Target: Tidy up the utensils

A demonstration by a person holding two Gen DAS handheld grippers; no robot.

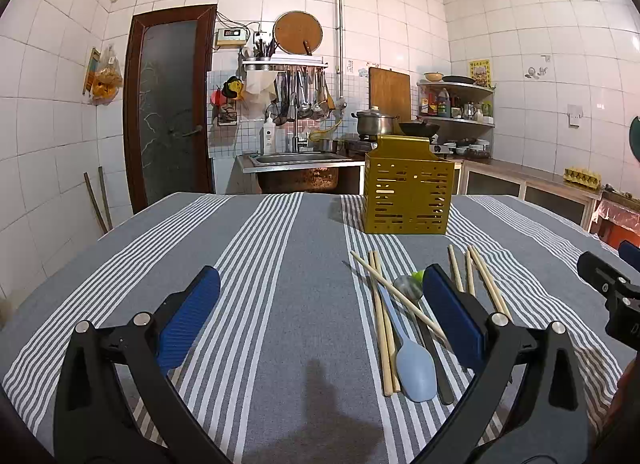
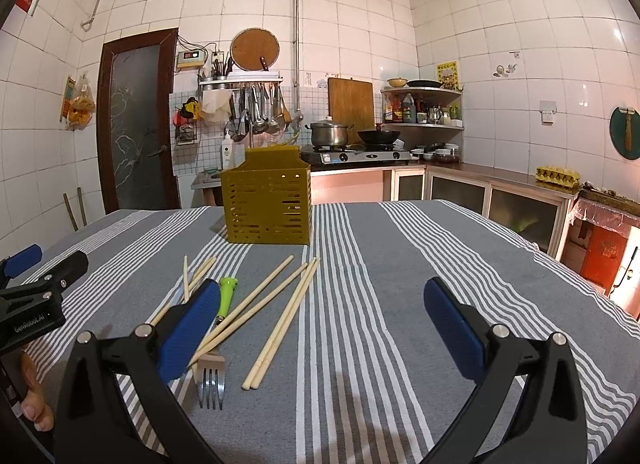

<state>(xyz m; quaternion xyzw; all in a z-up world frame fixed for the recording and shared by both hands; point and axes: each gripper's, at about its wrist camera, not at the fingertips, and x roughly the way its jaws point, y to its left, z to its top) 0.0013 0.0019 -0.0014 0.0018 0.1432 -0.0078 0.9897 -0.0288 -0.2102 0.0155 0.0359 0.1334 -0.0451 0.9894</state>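
A yellow perforated utensil holder point(image 1: 408, 194) stands at the far side of the striped tablecloth point(image 1: 280, 264); it also shows in the right wrist view point(image 2: 266, 204). Several wooden chopsticks point(image 1: 382, 316) lie in front of it with a light blue spoon point(image 1: 414, 368) and a metal spoon point(image 1: 409, 287). The right wrist view shows chopsticks point(image 2: 284, 320) and a green-handled fork point(image 2: 218, 340). My left gripper point(image 1: 320, 284) is open and empty above the cloth, its right finger over the utensils. My right gripper point(image 2: 322, 300) is open and empty, its left finger over the fork.
The right gripper's body point(image 1: 612, 292) shows at the left view's right edge; the left gripper's body point(image 2: 36, 296) at the right view's left edge. Behind the table are a sink point(image 1: 296, 160), a stove with pots point(image 2: 360, 154) and a counter point(image 2: 500, 180).
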